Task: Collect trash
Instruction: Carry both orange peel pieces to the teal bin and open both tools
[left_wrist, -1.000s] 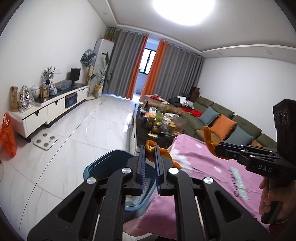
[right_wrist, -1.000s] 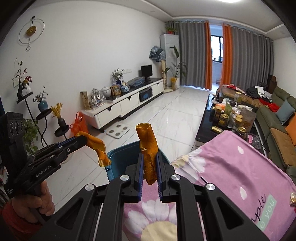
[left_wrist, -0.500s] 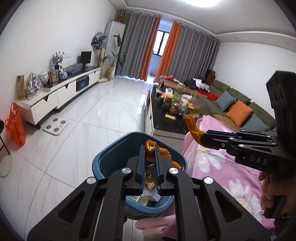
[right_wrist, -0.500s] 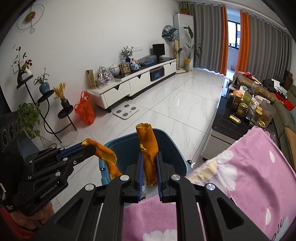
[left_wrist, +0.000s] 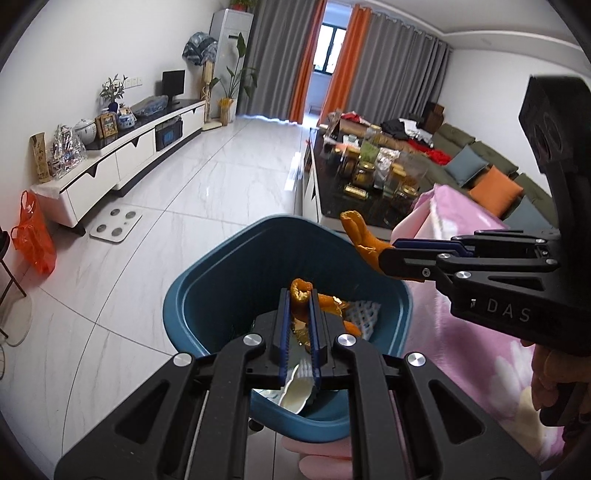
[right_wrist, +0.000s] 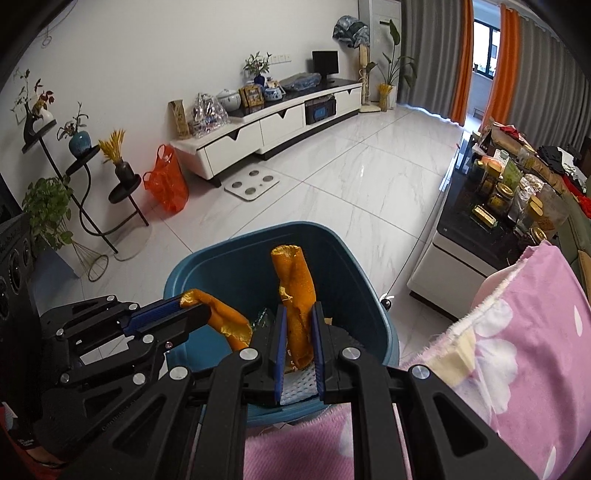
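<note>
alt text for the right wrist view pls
The right claw is shut on an orange peel strip above an open teal bin; beside it, the left claw grips another peel. Pink blanket at right, white tiled floor beyond.

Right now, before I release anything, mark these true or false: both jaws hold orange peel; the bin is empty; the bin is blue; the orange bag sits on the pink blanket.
1. Both jaws hold peel: true. The left gripper and right gripper each clamp an orange peel.
2. The bin is empty: false. Scraps already lie inside.
3. The bin is blue: true.
4. The orange bag sits on the pink blanket: false. It stands on the floor by the white cabinet.
</note>
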